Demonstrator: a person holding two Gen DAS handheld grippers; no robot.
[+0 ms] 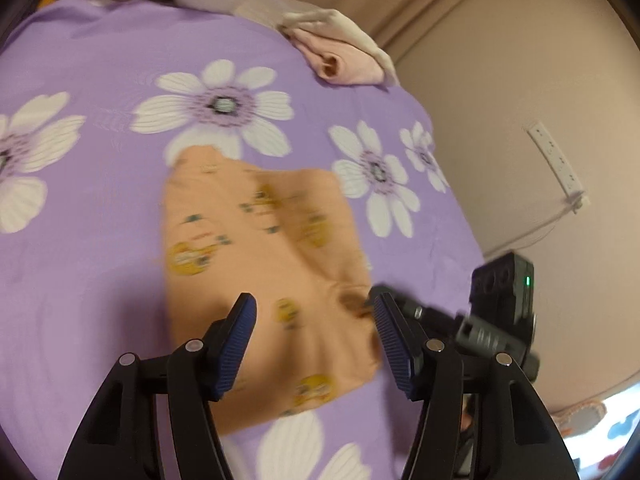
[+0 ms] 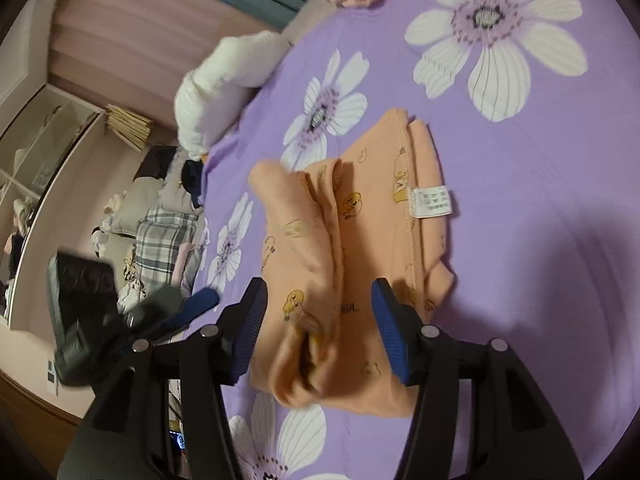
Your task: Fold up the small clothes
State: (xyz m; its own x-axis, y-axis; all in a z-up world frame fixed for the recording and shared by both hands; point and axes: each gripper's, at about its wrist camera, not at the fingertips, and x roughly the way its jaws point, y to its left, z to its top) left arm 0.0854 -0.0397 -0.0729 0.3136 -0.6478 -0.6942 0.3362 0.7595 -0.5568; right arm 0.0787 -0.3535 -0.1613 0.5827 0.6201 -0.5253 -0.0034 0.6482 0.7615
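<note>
Risk first, from the left wrist view: the orange garment (image 1: 260, 264) lies folded on the purple flowered bed sheet (image 1: 100, 184), and the left hand-held gripper (image 1: 316, 320) hangs just over its near end with jaws apart and nothing pinched. A raised wrinkle sits at the garment's right edge, close to the right pad. If the gripper drops or drags from here, I judge it could snag that ridge and pull the fold open. The picture is smeared with motion, so the print reads only as small yellow figures; no writing can be made out. The right hand-held gripper (image 1: 472, 320) shows at the right, beside the garment. A pink folded garment (image 1: 344, 60) lies well apart at the far edge of the bed.

Right wrist view: the right hand-held gripper (image 2: 320, 308) also stands apart, the pads either side of a loose rolled flap of the garment (image 2: 360, 240) without pressing it. That flap looks unsettled and, I judge, could flop back or unroll once left alone. A white care label (image 2: 432, 202) sticks out from a seam, facing up; its print is too small to read. Some letters are printed near the right pad, seemingly ending in "GA", but I cannot tell more. The left hand-held gripper (image 2: 176, 312) is blurred at the left.
</note>
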